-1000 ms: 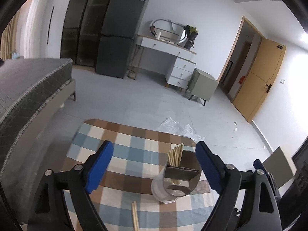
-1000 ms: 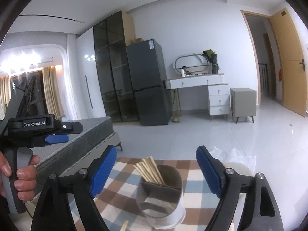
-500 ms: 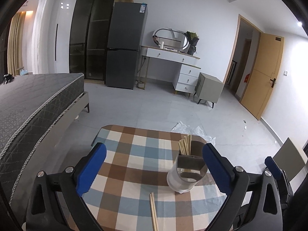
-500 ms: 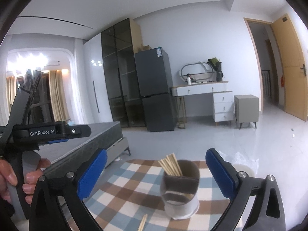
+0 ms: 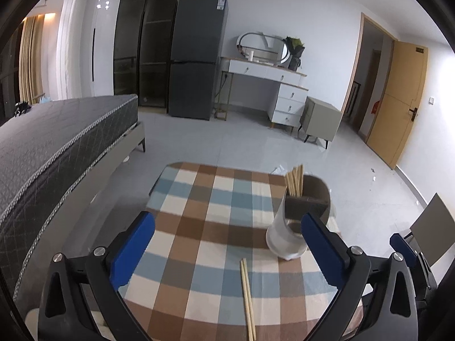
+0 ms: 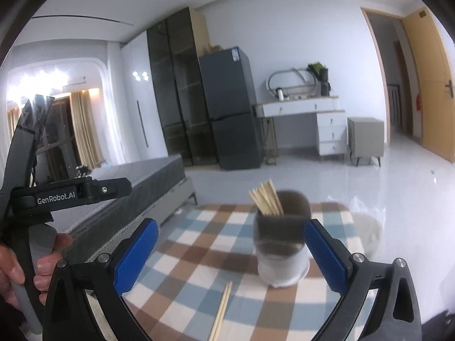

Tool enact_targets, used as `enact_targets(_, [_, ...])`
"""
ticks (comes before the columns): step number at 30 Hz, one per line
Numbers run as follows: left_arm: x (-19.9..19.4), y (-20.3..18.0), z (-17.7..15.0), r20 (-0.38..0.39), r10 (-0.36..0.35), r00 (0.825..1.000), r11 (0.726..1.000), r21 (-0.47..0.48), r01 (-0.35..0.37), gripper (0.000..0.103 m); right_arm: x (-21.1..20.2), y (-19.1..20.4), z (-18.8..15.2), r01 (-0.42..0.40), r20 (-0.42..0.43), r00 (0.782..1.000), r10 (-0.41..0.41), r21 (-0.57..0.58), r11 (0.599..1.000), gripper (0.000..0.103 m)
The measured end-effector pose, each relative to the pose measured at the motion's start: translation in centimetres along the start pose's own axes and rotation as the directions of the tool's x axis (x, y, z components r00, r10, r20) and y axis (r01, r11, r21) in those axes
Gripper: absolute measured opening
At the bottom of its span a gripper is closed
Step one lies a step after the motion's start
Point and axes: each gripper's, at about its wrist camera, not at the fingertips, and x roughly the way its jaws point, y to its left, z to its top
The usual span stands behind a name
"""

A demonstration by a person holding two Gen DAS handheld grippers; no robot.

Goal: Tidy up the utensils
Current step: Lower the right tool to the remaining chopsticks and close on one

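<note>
A grey and white utensil holder (image 5: 298,218) (image 6: 281,244) stands on the checked tablecloth (image 5: 204,221) (image 6: 199,253), with several wooden chopsticks (image 5: 295,180) (image 6: 266,197) upright in it. A loose pair of chopsticks (image 5: 247,298) (image 6: 221,311) lies flat on the cloth, nearer than the holder. My left gripper (image 5: 227,244) is open with nothing between its blue pads; the holder is just inside its right pad. My right gripper (image 6: 231,251) is open too, the holder near its right pad and the loose pair low between the jaws.
A dark bed (image 5: 57,142) runs along the table's left side. Beyond the table are bare floor, a grey fridge (image 5: 196,68), a white dressing table (image 5: 267,85) and a wooden door (image 5: 398,105). A hand (image 6: 17,267) holds the left gripper's handle in the right wrist view.
Both grippers opened wider and drew back from the holder, which now looks smaller and farther off. More of the loose chopstick pair shows on the cloth.
</note>
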Motion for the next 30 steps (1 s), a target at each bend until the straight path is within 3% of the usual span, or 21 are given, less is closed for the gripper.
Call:
enact_targets(5, [1.3, 0.2, -2.2, -0.025, 0.024, 0.999, 0.999, 0.026, -0.024, 0.1, 0.8, 0.3, -2.2, 0.003, -0.072, 0.997, -0.005, -0.017, 1.0, 0.103])
enact_targets(12, [4.5, 1.9, -4.7, -0.117, 0.045, 0.992, 0.999, 0.002, -0.045, 0.1, 3.0, -0.2, -4.7, -0.008, -0.165, 0.986, 0.012, 0.022, 1.0, 0.103])
enact_targets(22, [7.2, 4.8, -5.5, -0.175, 0.089, 0.981, 0.993, -0.056, -0.1, 0.1, 8.7, -0.2, -8.0, 0.015, -0.355, 0.935, -0.011, 0.008, 1.0, 0.103])
enact_targets(26, [7.4, 5.7, -5.4, -0.175, 0.113, 0.978, 0.99, -0.063, -0.126, 0.1, 12.2, -0.2, -8.6, 0.036, -0.464, 0.885, -0.031, 0.001, 0.999, 0.103])
enact_targets(30, [8.0, 6.8, -5.4, -0.205, 0.118, 0.972, 0.986, -0.093, -0.139, 0.1, 16.2, -0.1, -10.2, 0.04, -0.596, 0.802, -0.035, -0.005, 0.999, 0.103])
